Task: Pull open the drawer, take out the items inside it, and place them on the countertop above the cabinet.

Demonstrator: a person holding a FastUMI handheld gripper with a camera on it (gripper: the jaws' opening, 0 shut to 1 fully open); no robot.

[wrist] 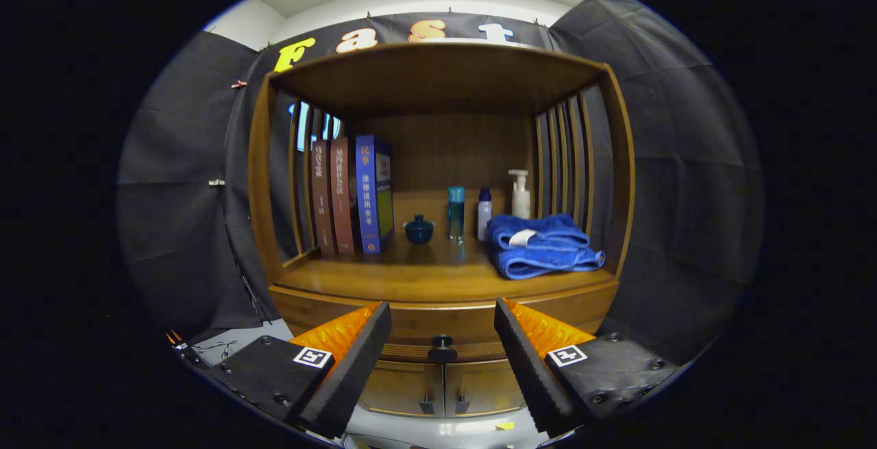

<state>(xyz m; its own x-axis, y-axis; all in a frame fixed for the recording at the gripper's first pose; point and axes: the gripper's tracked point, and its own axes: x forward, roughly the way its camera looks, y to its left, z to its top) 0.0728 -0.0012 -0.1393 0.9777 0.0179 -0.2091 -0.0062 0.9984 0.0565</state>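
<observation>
A wooden cabinet stands ahead of me with its drawer pushed in under the countertop. A dark round knob sits on the drawer front. My gripper is open, and the knob lies between the two fingers, a little beyond their tips and not touched. The drawer's contents are hidden.
On the countertop stand three books at the left, a small dark blue lidded cup, a teal bottle, a small white bottle, a pump bottle and a folded blue towel. Two small cabinet doors sit below the drawer.
</observation>
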